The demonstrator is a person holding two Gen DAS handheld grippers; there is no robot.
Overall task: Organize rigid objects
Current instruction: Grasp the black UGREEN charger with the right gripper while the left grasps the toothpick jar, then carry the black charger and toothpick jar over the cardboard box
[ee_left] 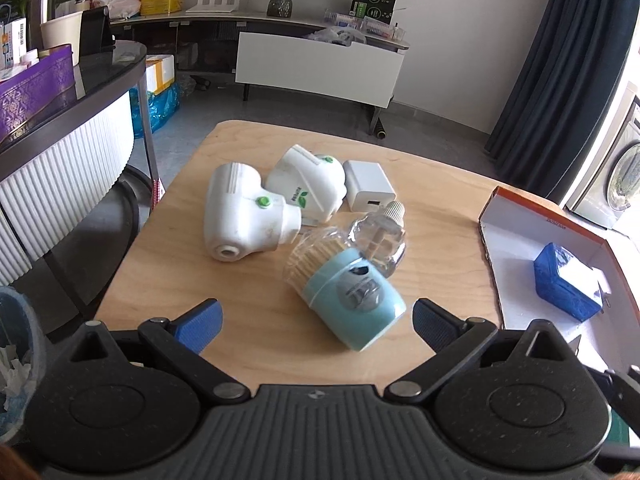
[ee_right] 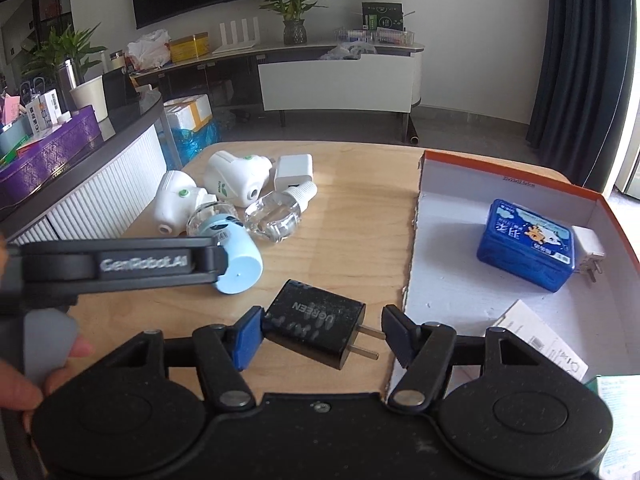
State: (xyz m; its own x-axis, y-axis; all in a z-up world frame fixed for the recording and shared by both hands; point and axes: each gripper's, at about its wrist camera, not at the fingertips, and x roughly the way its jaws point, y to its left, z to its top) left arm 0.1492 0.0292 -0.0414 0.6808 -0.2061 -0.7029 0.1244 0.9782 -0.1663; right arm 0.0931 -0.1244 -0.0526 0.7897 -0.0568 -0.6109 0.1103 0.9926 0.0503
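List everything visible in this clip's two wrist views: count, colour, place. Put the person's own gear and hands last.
Table: 1, light wood, under everything.
Plug-in heaters: 2, white with green buttons, lying at the table's far left.
USB charger: 1, white, beside the heaters.
Refill bottle: 1, clear, on its side mid-table.
Toothpick jar: 1, pale blue with clear top, tipped over, nearest the left tool.
Black charger: 1, prongs toward the box, between the right tool's pads.
Box: 1, orange outside, white inside, at the table's right.
Blue case: 1, inside the box.
White plug: 1, in the box beside the case.
Left tool: open, empty.
Right tool: around the black charger.
Hand: 1, lower left of the right view.
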